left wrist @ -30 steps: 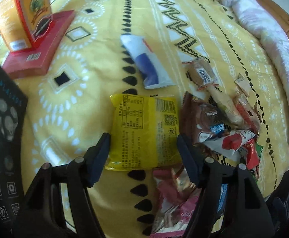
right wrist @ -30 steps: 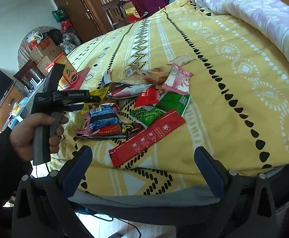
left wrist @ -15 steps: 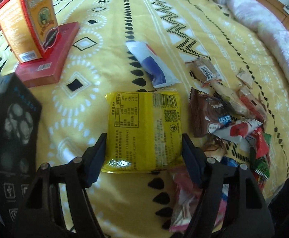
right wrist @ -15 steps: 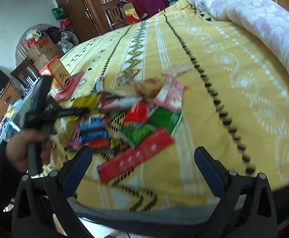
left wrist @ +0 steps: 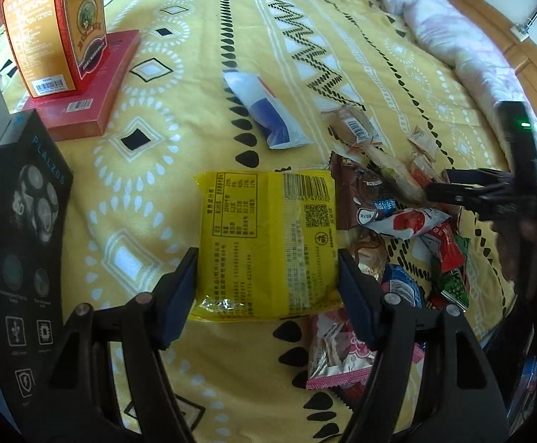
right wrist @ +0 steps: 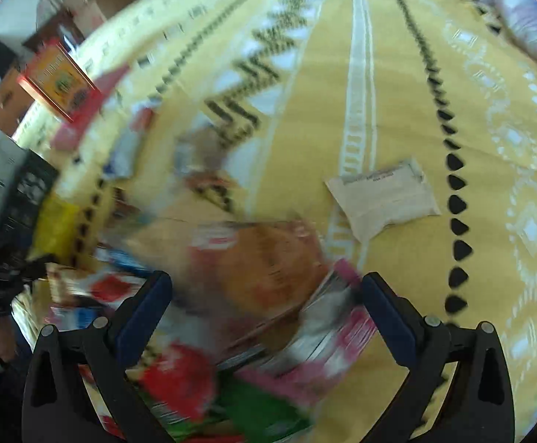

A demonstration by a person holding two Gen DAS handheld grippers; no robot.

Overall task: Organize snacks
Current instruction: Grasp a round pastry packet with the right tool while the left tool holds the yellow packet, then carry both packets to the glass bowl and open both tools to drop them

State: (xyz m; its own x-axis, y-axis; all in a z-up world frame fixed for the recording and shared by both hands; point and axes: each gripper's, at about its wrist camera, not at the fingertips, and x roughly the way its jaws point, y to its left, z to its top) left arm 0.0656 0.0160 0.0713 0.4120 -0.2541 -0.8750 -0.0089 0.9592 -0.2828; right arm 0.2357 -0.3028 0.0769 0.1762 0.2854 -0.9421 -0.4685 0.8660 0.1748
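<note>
Between the left gripper's (left wrist: 266, 288) pads lies a yellow packet (left wrist: 266, 243).

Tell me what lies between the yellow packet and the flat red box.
Left wrist view: only bare bedspread lies between the yellow packet and the flat red box; no snack sits there.
</note>
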